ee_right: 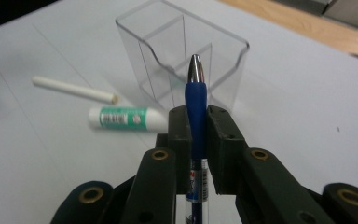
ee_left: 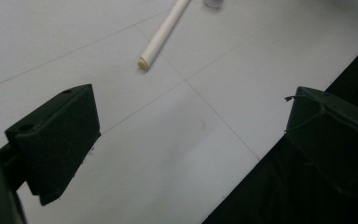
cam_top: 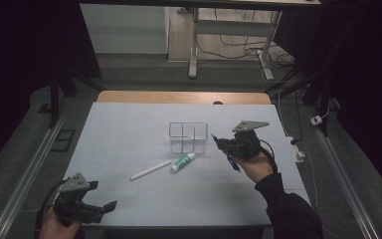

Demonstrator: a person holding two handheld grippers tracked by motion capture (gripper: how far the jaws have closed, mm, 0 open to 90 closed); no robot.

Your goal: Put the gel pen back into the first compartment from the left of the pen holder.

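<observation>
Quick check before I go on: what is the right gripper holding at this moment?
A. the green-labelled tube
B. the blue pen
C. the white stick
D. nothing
B: in the right gripper view the right gripper has its fingers pressed on the blue pen, while the white stick and green-labelled tube lie on the table.

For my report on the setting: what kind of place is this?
Probably a lab or office set up for recording. A white-covered table stands on grey floor, a bare desk frame with loose cables behind it, and a power strip lies beside the table.
</observation>
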